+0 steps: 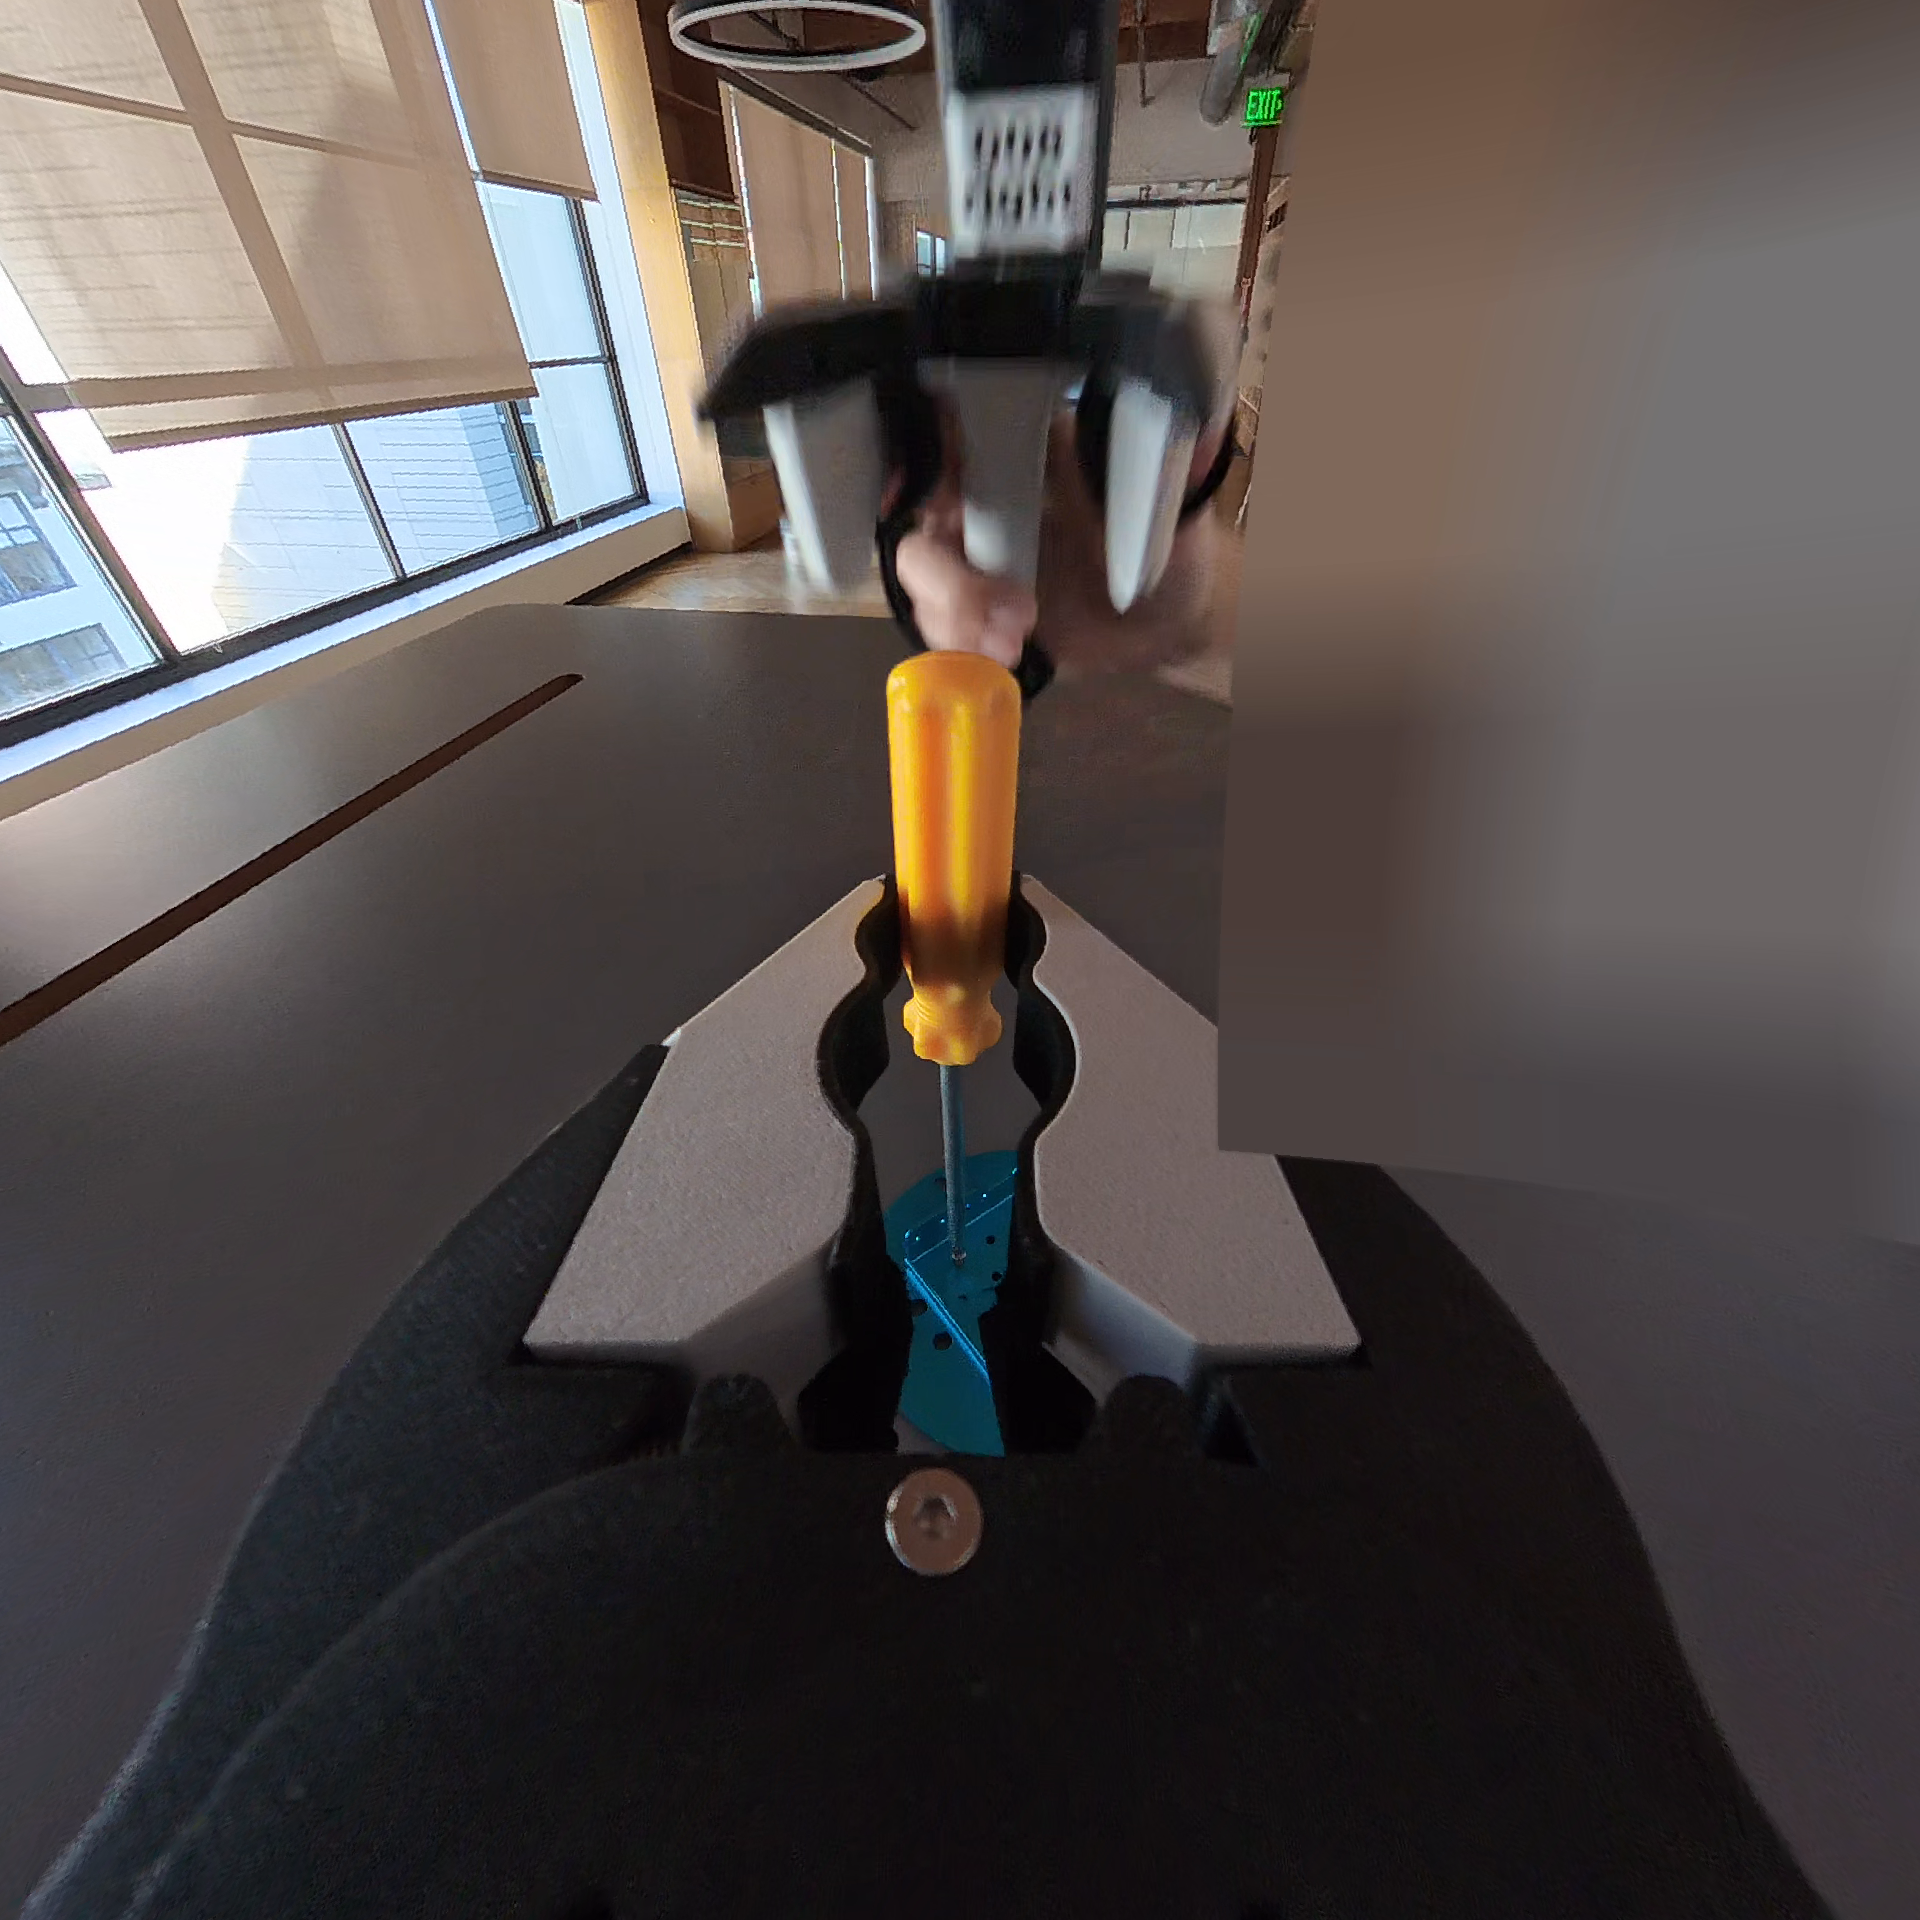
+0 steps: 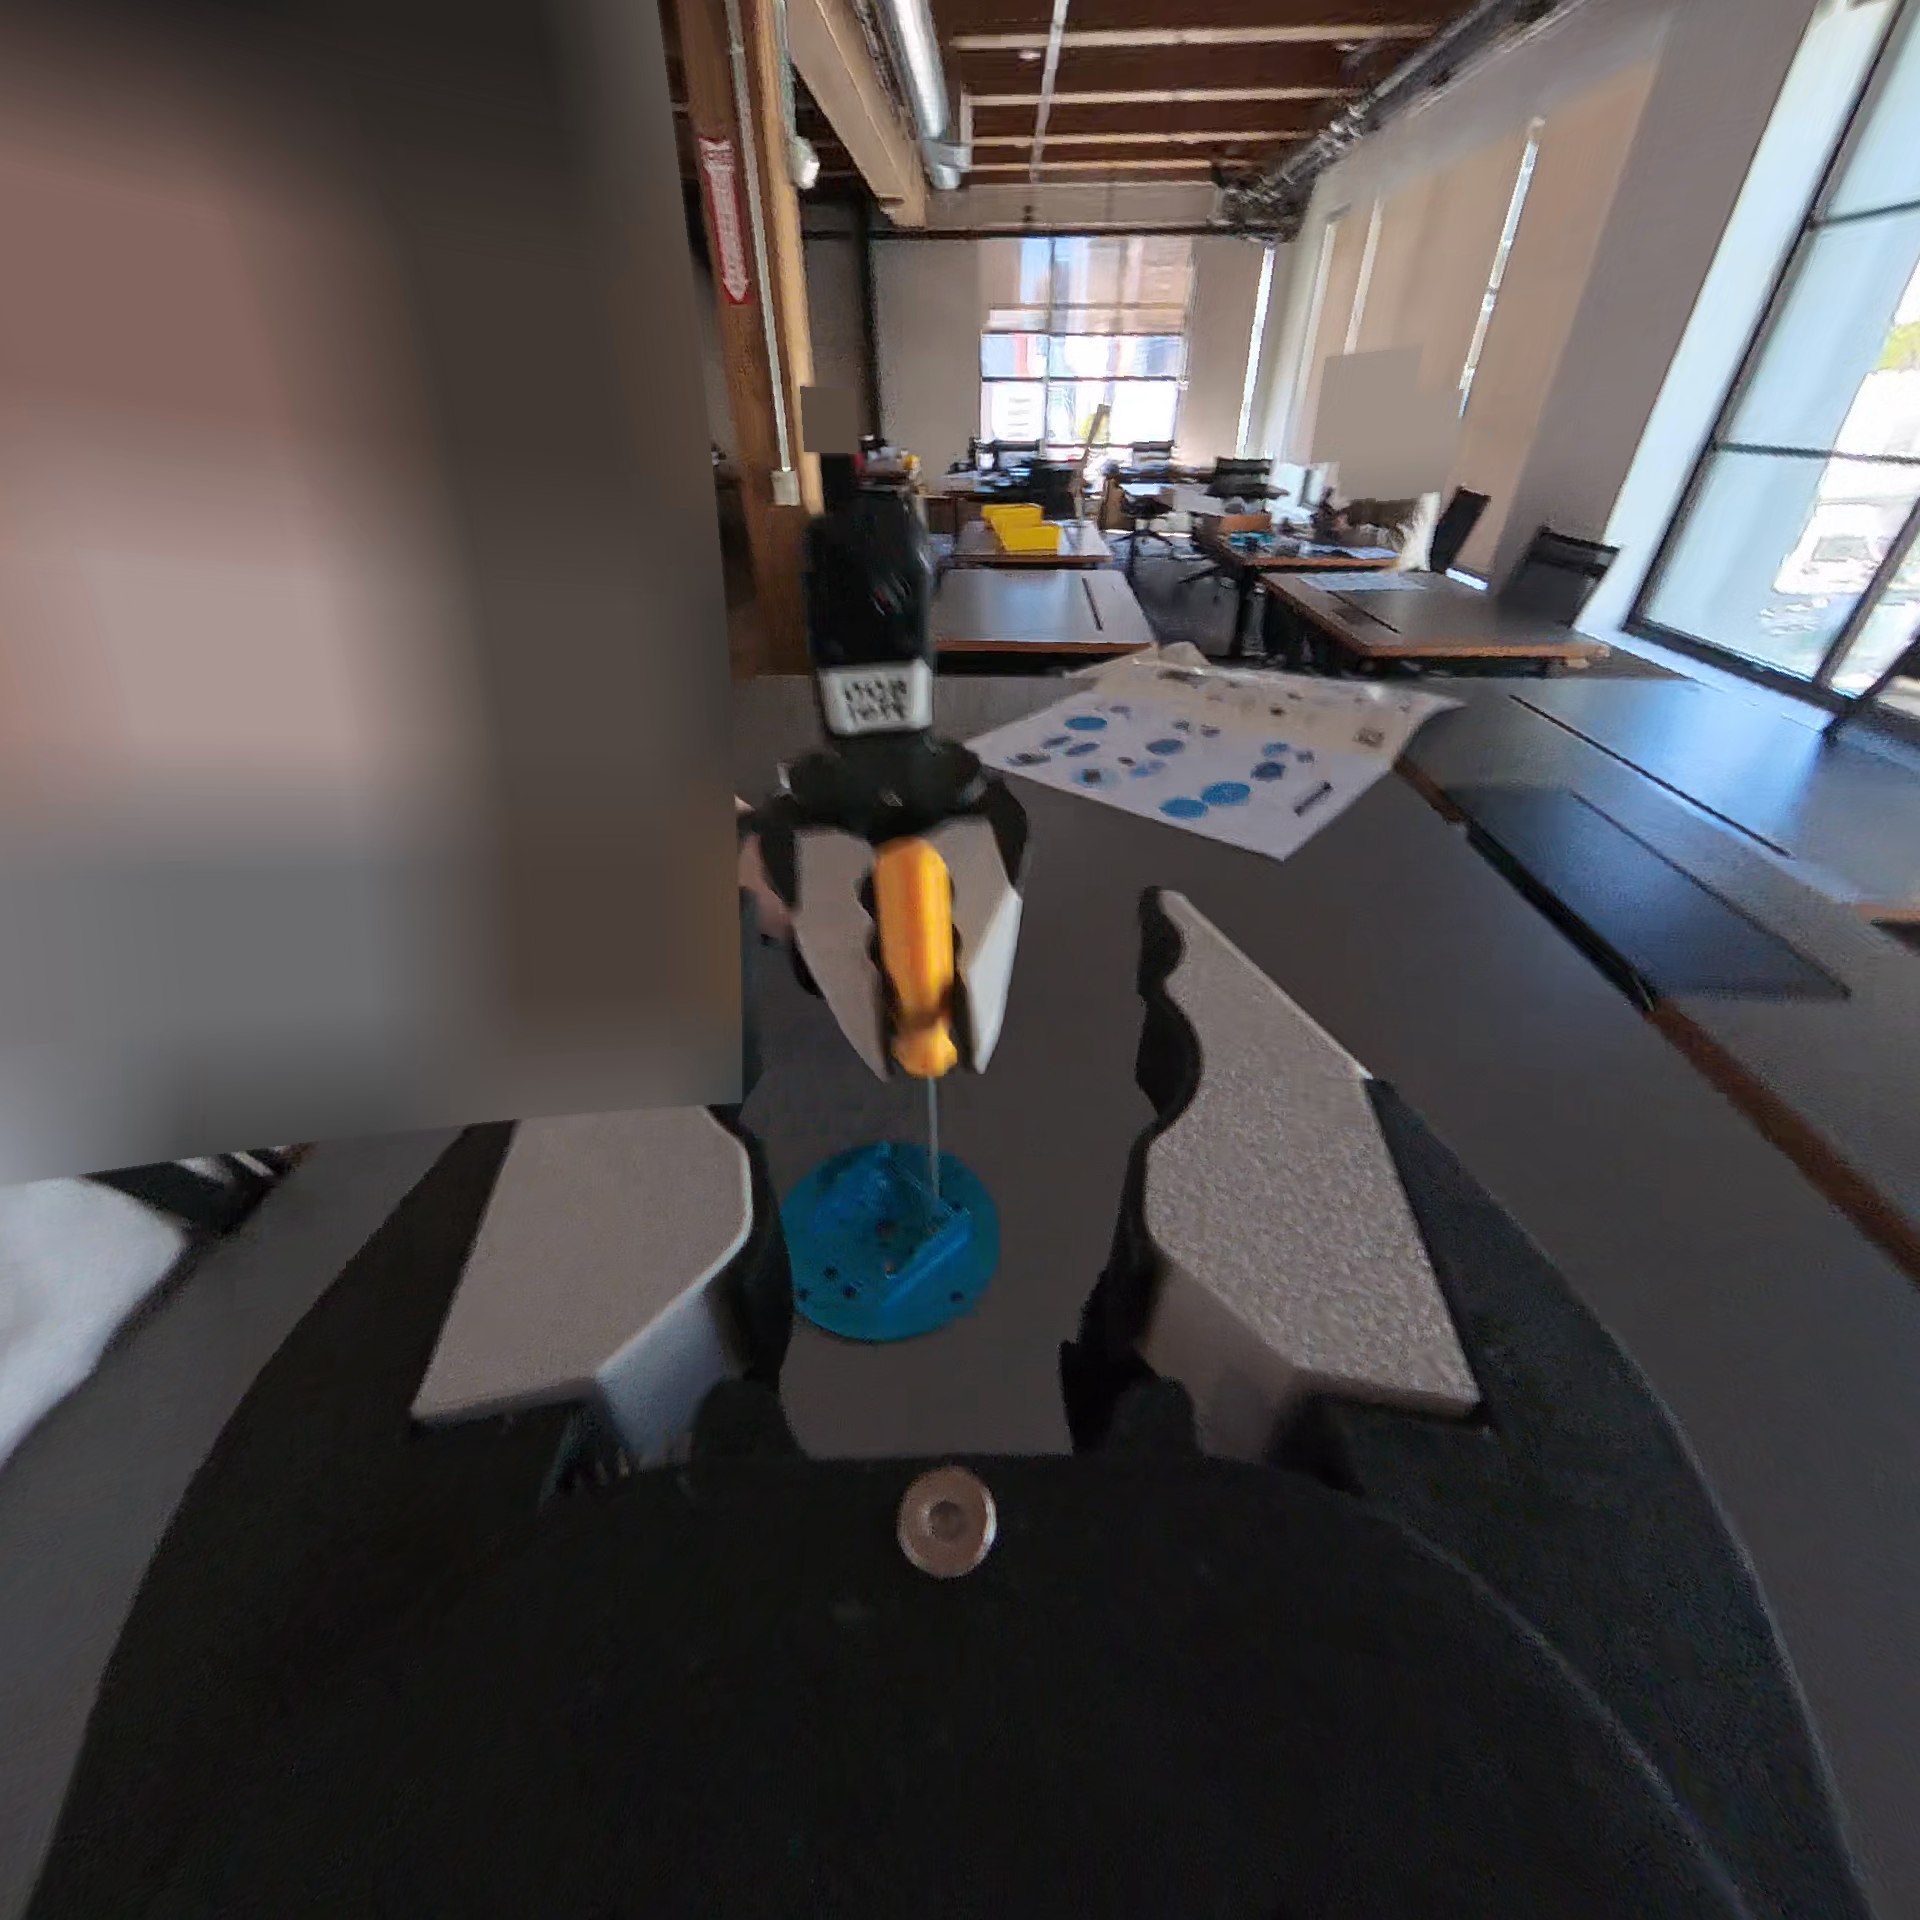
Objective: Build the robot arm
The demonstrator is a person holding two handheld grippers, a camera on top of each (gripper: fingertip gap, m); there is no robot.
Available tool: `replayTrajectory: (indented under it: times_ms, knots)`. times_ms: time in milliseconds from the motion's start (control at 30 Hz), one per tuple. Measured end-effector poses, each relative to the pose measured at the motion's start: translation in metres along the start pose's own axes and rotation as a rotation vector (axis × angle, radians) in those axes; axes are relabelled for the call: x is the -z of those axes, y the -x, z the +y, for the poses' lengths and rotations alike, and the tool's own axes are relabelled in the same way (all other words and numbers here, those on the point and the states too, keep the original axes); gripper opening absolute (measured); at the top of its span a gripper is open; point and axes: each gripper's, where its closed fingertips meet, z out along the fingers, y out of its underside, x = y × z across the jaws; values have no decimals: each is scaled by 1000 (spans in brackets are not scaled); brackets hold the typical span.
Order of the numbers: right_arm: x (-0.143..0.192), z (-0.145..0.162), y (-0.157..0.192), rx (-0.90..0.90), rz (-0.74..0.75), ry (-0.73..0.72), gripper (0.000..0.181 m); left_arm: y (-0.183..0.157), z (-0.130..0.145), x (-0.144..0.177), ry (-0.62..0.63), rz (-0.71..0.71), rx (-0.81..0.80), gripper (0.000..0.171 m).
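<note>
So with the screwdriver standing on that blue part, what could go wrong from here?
1. The left gripper grips only the screwdriver handle; the thin shaft could slip off the screw.
2. Nothing holds the blue disc; the right gripper is open and off it, so it may spin or slide on the table.

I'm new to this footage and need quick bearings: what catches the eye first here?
The orange-handled screwdriver, upright and clamped in the left gripper, tip on a blue perforated disc assembly on the dark table. The right gripper hangs open nearby, an illustrated sheet behind.
</note>
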Motion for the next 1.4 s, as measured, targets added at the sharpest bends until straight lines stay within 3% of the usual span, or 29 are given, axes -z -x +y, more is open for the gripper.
replayTrajectory:
  times_ms: [67, 133, 233, 300, 533, 700, 900, 1067, 1400]
  knots:
    - [0, -31, 2, 11, 22, 18, 68, 1, 0, -1, 4, -4, 3, 17]
    - [-9, -37, 13, 26, -55, 178, 56, 1, 0, -1, 6, -3, 7, 17]
    - [-20, -21, 21, 232, -120, 555, 42, 2, 0, -1, 7, -8, 6, 17]
    - [-25, -11, 19, 409, -156, 774, 44, 1, 0, -1, 11, -7, 0, 17]
    - [-38, 28, 13, 587, -291, 1232, 31, -1, 0, -3, 22, -3, -20, 17]
    - [-45, 38, 13, 599, -313, 1281, 17, -1, 1, -3, 25, 0, -24, 17]
    - [-46, 39, 15, 500, -271, 1311, 17, -3, 1, -3, 19, 12, -29, 17]
    - [-44, 38, 12, 559, -285, 1323, 17, -2, 0, -3, 12, 14, -24, 17]
    - [-44, 40, 14, 285, -153, 1351, 15, -4, 0, -2, 15, 26, -33, 17]
